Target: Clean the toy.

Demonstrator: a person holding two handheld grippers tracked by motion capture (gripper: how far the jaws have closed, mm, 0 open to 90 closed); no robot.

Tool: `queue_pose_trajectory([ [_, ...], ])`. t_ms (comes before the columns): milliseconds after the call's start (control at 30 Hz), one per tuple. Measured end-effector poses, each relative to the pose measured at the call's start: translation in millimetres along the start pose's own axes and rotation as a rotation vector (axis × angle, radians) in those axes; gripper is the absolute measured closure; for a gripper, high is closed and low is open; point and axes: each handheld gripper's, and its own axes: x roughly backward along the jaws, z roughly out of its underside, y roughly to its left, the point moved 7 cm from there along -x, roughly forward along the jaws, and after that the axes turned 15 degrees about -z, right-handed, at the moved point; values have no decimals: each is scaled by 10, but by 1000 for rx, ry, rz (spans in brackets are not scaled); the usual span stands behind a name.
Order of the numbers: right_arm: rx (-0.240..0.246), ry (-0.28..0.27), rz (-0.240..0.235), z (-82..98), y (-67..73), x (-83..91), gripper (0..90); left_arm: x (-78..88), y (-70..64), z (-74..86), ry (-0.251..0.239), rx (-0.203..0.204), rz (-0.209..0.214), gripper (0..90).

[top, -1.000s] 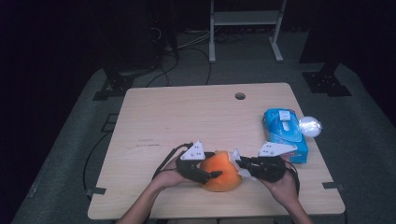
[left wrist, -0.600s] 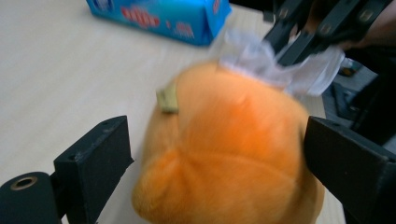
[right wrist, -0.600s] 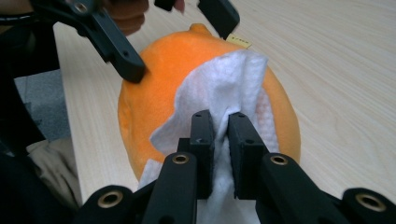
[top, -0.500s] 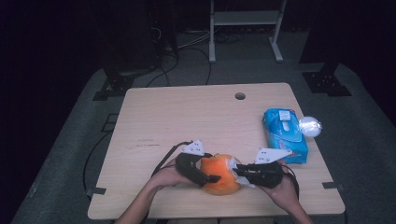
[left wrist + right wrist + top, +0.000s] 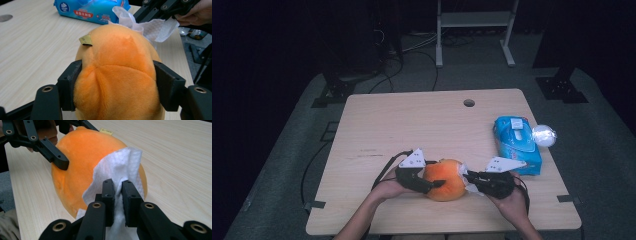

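Left claw (image 5: 116, 80), as I am running it, is clamping the orange plush toy (image 5: 443, 179) across its rounded body, both black pads pressing into the pile, having just been closing further on it; right claw (image 5: 117, 195) is pinching a white wipe (image 5: 117, 170) between nearly meeting jaws and is laying it against the toy's side. I am holding the toy near the front edge of the wooden table (image 5: 412, 125), between my two hands, its underside seeming to rest on the tabletop. I am judging it light, soft and springy: the fabric is bulging around the pads in the left gripper view, so a grip across the widest part, as now, is likely the surest, while a hold on the tapering end would probably slip off. Plush is not fragile, though I am expecting it to squash and roll under a sideways rub, so the left claw needs to be bracing it firmly. I am taking the wipe for limp and thin, apt to fold or tear if dragged hard. A small gold tag (image 5: 85, 40) is sticking out of the toy's seam, its print too small to read. Behind, at the table's right side, a blue wipes pack (image 5: 517, 145) is lying flat; its red label is carrying white characters that I cannot make out.
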Motion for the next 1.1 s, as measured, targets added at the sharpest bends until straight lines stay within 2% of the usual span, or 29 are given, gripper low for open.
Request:
queue_pose_trajectory([
  [67, 10, -33, 2, -80, 52, 14, 803, -7, -25, 25, -5, 6, 23, 289],
  [167, 36, -95, -66, -237, 224, -12, 798, -42, -107, 30, -19, -9, 44, 285],
  [233, 73, -59, -53, -249, 254, -72, 794, -37, -105, 10, -7, -31, 30, 278],
  [267, 71, -55, -52, -230, 235, -85, 794, -30, -99, 5, -6, -29, 27, 279],
  [300, 51, -53, -58, -202, 196, -77, 795, -28, -90, 7, -4, -22, 26, 279],
  [333, 36, -45, -46, -167, 141, -58, 795, -30, -85, 11, -4, -6, 26, 279],
  [400, 8, -20, -6, -91, 28, -8, 795, -46, -77, 4, -4, 3, 23, 279],
  [433, -14, -38, -5, -89, 9, 20, 797, -52, -81, -8, -4, -1, 21, 278],
  [500, 17, -55, 0, -150, 72, 39, 798, -69, -102, -35, -6, -12, 15, 271],
  [533, 31, -69, -25, -193, 135, 23, 798, -82, -114, -47, -5, -14, 11, 259],
  [567, 48, -61, -38, -214, 187, -10, 798, -84, -118, -51, 6, -22, 10, 230],
  [633, 81, -11, -12, -181, 195, -78, 803, -70, -99, -65, 7, -12, 14, 164],
  [700, 62, -3, -14, -126, 125, -86, 805, -47, -34, -62, 11, 40, 22, 123],
  [733, 50, -1, 0, -104, 77, -72, 805, -43, -8, -53, 17, 68, 33, 109],
  [767, 35, -2, 10, -90, 45, -54, 805, -41, 17, -25, 36, 119, 69, 106],
  [800, 26, -11, 21, -79, 1, -23, 805, -47, 22, 5, 42, 137, 87, 113],
  [833, 15, -13, 27, -70, -20, -3, 804, -51, 27, 31, 35, 126, 88, 177],
  [900, -7, -25, 19, -78, -43, 12, 802, -58, 26, 29, 36, 133, 77, 251],
  [967, 17, -45, 48, -129, -13, 37, 804, -52, 20, -12, 38, 123, 51, 297],
  [1000, 29, -69, 44, -174, 33, 57, 804, -53, 6, -31, 34, 123, 44, 308],
  [1033, 32, -99, 13, -225, 96, 67, 805, -64, -16, -50, 31, 125, 37, 315],
  [1100, 64, -117, -31, -307, 230, 39, 803, -84, -69, -93, 29, 112, 28, 321],
])
